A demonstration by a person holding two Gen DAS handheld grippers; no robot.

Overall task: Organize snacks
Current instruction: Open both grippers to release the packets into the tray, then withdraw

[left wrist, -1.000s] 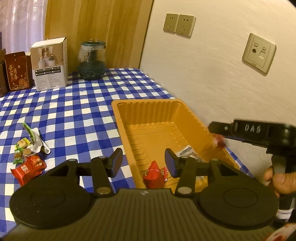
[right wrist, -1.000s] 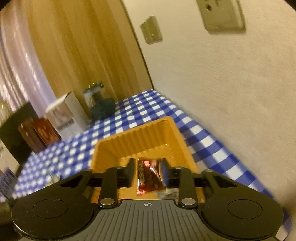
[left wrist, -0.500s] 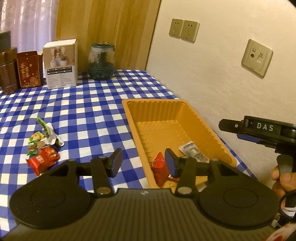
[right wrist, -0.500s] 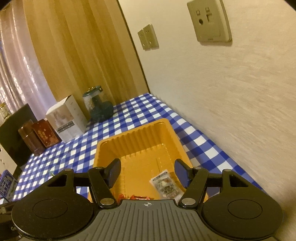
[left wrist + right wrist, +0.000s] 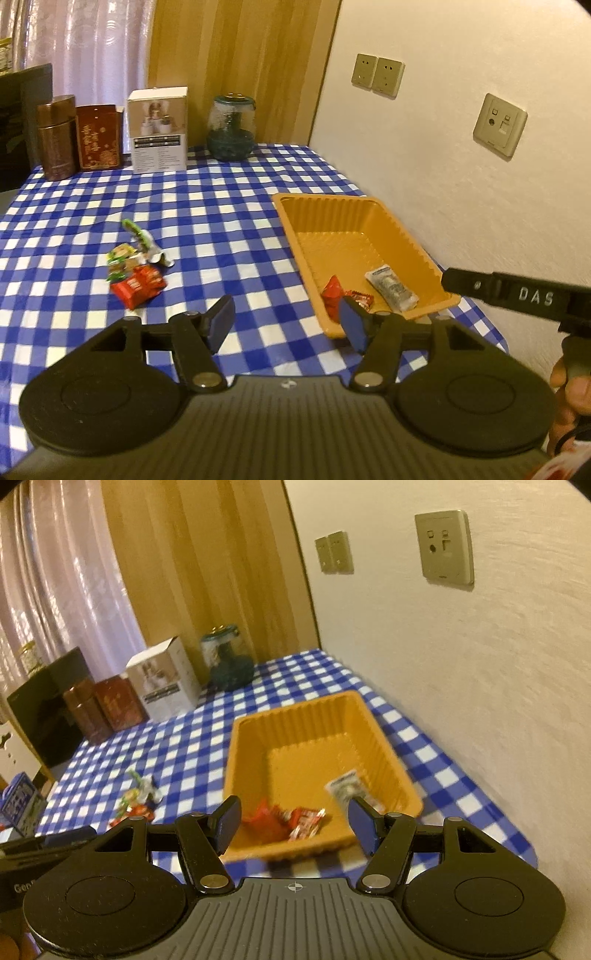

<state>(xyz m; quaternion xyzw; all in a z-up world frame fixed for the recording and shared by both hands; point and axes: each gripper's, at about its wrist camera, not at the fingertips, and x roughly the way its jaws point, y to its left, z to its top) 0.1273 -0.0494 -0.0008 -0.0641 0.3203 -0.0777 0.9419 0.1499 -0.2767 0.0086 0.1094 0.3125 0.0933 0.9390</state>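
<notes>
Three wrapped snacks (image 5: 365, 293) are held in the orange plastic tray (image 5: 410, 242) by the wall; more wrapped snacks (image 5: 135, 269) are piled left of it on the blue-checked tablecloth (image 5: 207, 221).

A home: checkered tablecloth (image 5: 207, 206), curtains (image 5: 92, 48), wall sockets (image 5: 376, 75).

Both wrist views look down from the near side, sharing the orange tray (image 5: 402, 232) (image 5: 236, 760).
</notes>
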